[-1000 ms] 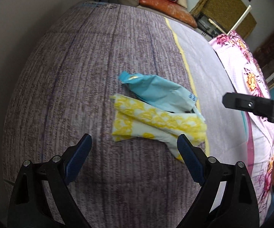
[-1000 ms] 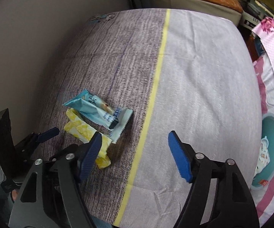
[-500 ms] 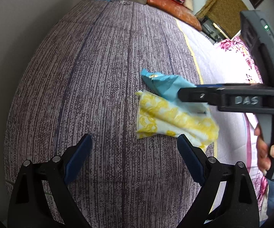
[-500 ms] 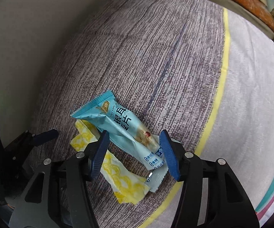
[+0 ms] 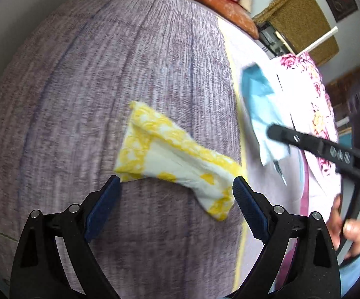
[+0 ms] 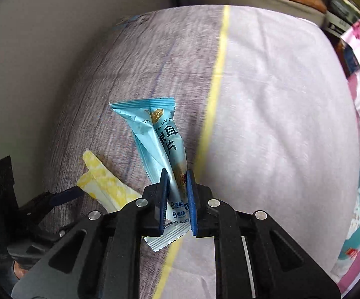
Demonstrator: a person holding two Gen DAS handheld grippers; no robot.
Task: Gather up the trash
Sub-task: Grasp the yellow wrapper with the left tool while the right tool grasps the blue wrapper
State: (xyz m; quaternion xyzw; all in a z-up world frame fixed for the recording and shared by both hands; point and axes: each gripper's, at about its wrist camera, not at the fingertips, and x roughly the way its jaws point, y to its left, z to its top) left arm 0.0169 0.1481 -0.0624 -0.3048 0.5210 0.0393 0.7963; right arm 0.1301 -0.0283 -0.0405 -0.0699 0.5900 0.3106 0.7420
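A light blue snack wrapper [image 6: 160, 137] hangs lifted off the bed cover, its lower end pinched between the pads of my right gripper [image 6: 177, 177], whose jaws are closing on it. The left wrist view shows the same blue wrapper [image 5: 259, 99] in the air at the right, held by the right gripper [image 5: 276, 133]. A crumpled yellow-and-white wrapper [image 5: 170, 149] lies on the purple-grey cover. My left gripper [image 5: 177, 184] hovers just over its near edge, open, one finger on either side. The yellow wrapper [image 6: 105, 182] also shows low on the left in the right wrist view.
The bed cover [image 5: 105, 74] is purple-grey on the left and pale beyond a yellow stripe [image 6: 217, 74]. A pink floral sheet [image 5: 314, 94] lies along the right edge. An orange cushion [image 5: 224, 7] and a brown woven cloth [image 5: 299, 12] sit at the far end. A wall runs along the left.
My right gripper came down over the blue wrapper, closed on it and lifted it off to the right, away from the yellow one. The left gripper stayed open and drew nearer the yellow wrapper.
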